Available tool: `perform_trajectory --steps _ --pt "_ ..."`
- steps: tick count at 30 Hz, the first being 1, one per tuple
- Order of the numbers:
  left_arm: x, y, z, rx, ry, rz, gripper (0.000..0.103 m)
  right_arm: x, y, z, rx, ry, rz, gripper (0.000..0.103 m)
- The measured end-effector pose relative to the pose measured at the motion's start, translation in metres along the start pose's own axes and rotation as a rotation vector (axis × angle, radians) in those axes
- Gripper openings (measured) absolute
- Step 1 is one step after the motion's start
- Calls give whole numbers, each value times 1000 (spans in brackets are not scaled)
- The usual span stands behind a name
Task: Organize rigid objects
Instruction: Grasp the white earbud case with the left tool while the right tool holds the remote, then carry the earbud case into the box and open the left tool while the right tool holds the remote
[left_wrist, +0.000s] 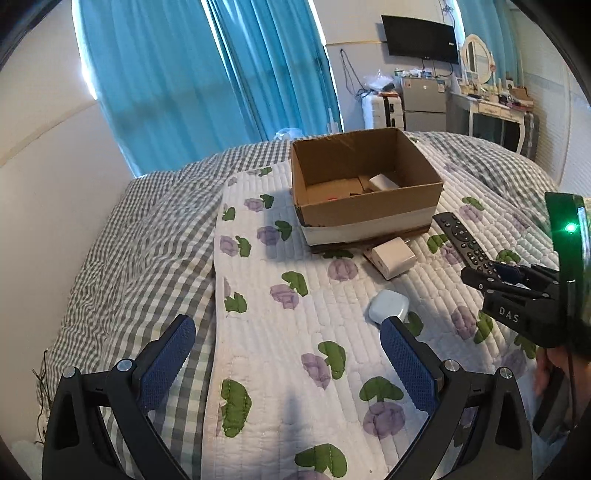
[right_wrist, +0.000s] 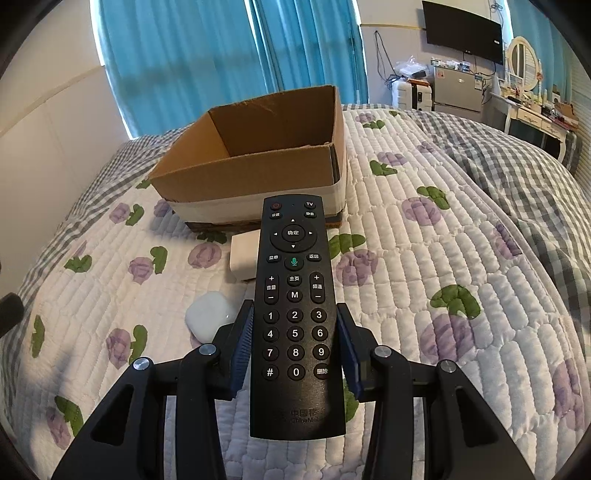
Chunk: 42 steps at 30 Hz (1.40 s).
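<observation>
An open cardboard box (left_wrist: 365, 192) stands on the floral quilt (left_wrist: 295, 332); it also shows in the right wrist view (right_wrist: 258, 162). Inside it lie a white block (left_wrist: 384, 181) and brown items. My right gripper (right_wrist: 295, 328) is shut on a black remote control (right_wrist: 293, 295), held above the quilt in front of the box; the remote shows in the left wrist view (left_wrist: 465, 243). A white charger block (left_wrist: 393, 258) lies in front of the box, a white earbud case (left_wrist: 388, 306) nearer. My left gripper (left_wrist: 288, 350) is open and empty, its right finger just before the case.
The quilt lies on a bed with a grey checked cover (left_wrist: 147, 229). Blue curtains (left_wrist: 207, 74) hang behind. A TV (left_wrist: 419, 38), small fridge (left_wrist: 424, 99), suitcase and dressing table stand at the far right wall. A wall runs along the left.
</observation>
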<state>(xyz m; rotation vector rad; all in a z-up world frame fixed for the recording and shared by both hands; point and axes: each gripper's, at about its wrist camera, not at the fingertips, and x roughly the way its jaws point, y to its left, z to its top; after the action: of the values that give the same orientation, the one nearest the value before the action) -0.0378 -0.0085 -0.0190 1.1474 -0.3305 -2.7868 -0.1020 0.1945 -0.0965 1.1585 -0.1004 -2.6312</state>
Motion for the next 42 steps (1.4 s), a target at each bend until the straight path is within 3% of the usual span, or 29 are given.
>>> perform_trajectory --steps 6,12,19,20,24,27,42 --pt "33 -31 14 -27 20 -109 102 -6 0 7 -21 -1 -16 41" --pt "94 -72 15 -43 85 -140 102 0 -13 27 -36 -5 -67 41" --pt "146 -92 -2 -93 174 -183 98 22 -22 20 -8 57 -78 41" --pt "150 -95 -4 -85 179 -183 96 21 -20 20 -12 55 -76 41" --pt "164 -100 -12 -71 225 -198 71 22 -18 20 -18 63 -76 41" --pt "160 -101 -16 -61 216 -226 58 24 -18 19 -16 70 -81 41" --pt "67 -60 -6 -119 82 -194 58 -8 -2 7 -11 -7 -140 41"
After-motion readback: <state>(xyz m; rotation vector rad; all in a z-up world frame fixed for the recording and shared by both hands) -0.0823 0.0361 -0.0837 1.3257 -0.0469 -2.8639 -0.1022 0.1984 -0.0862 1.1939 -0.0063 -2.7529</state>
